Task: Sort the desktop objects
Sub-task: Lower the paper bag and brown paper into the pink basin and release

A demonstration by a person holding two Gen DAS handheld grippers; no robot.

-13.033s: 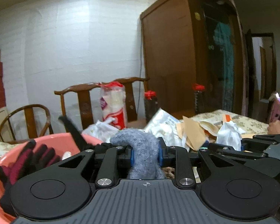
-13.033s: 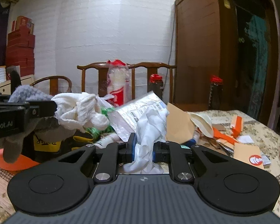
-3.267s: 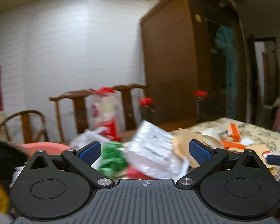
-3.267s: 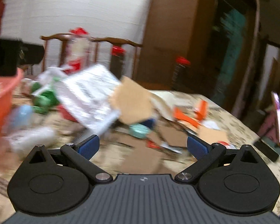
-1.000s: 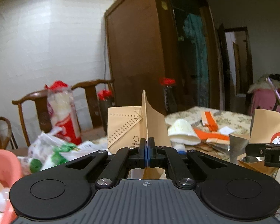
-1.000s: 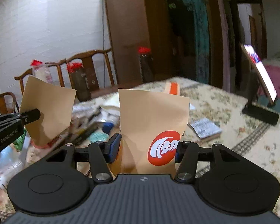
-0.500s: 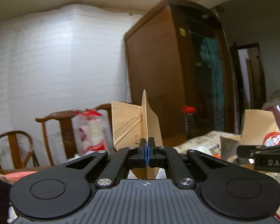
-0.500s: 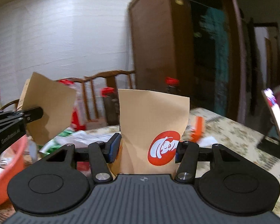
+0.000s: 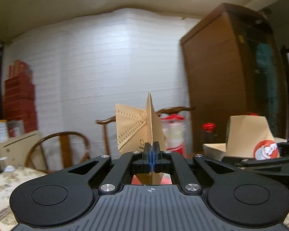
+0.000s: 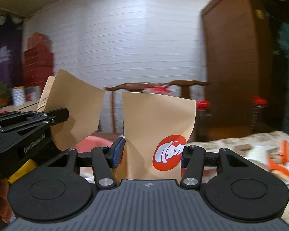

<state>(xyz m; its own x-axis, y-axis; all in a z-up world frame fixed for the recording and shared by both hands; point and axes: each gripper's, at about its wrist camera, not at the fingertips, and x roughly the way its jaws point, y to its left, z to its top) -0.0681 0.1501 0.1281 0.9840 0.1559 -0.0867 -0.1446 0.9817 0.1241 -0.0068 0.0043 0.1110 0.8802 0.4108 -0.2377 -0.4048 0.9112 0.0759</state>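
The left hand-held gripper (image 9: pixel 151 155) is closed tight on a folded brown paper bag (image 9: pixel 133 129), which stands upright on edge between its blue pads and rises above the fingertips. The right hand-held gripper (image 10: pixel 151 152) grips a wider brown paper bag with a red round logo (image 10: pixel 158 127), its jaws held partly apart by the bag, which stands upright between them. In the right wrist view the left hand-held gripper lies just to the left with its bag raised beside the logo bag, a pink basin (image 10: pixel 90 143) shows beyond and between the two grippers, and the cluttered surface (image 10: pixel 240 144) stretches off to the right.
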